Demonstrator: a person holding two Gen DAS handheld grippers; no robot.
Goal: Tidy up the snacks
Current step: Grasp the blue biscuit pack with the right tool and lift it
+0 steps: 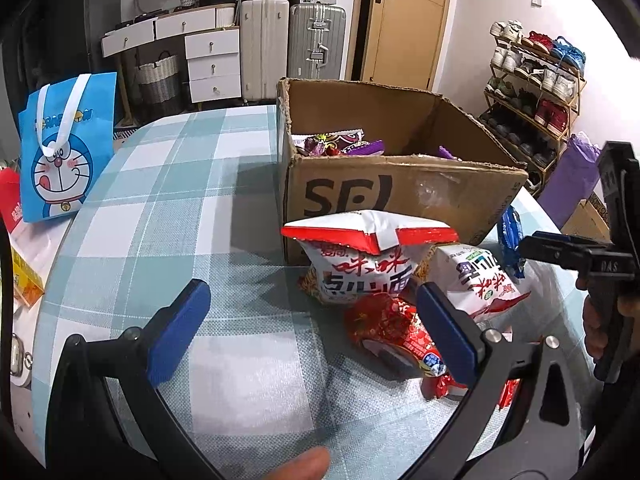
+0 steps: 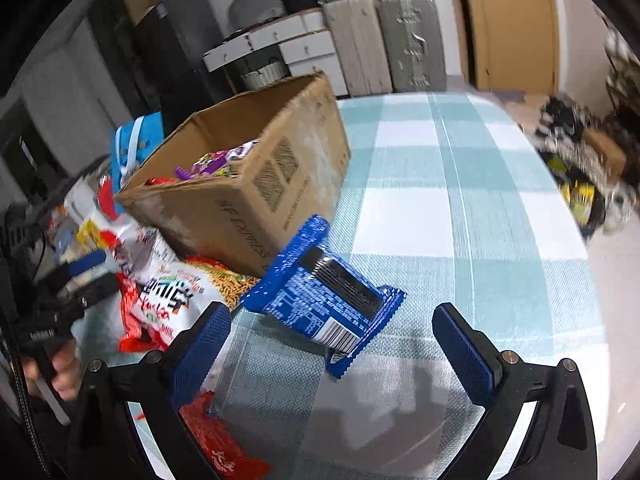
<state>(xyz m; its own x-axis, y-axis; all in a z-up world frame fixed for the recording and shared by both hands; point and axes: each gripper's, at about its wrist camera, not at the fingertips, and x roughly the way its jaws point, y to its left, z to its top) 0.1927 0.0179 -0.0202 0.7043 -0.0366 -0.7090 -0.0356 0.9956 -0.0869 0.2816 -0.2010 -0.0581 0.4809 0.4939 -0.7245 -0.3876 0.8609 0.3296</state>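
Left gripper (image 1: 310, 330): we held it wide open, empty, near the red-and-white snack bag (image 1: 370, 262).
Right gripper (image 2: 334, 338): we held it wide open, empty, before the blue packet (image 2: 320, 300).
Cardboard box (image 1: 400, 192): just beyond the snacks.

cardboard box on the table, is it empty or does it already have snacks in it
Partly filled. The cardboard box is open-topped, and purple and red snack packets lie inside against one wall; the rest of its floor is hidden.

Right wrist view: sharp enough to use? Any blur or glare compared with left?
Right wrist: motion blur smears the edges, worst at the shoe rack; blue packet and box readable. Left wrist: sharp, only fisheye bending; box print legible, tape on it slightly glossy.
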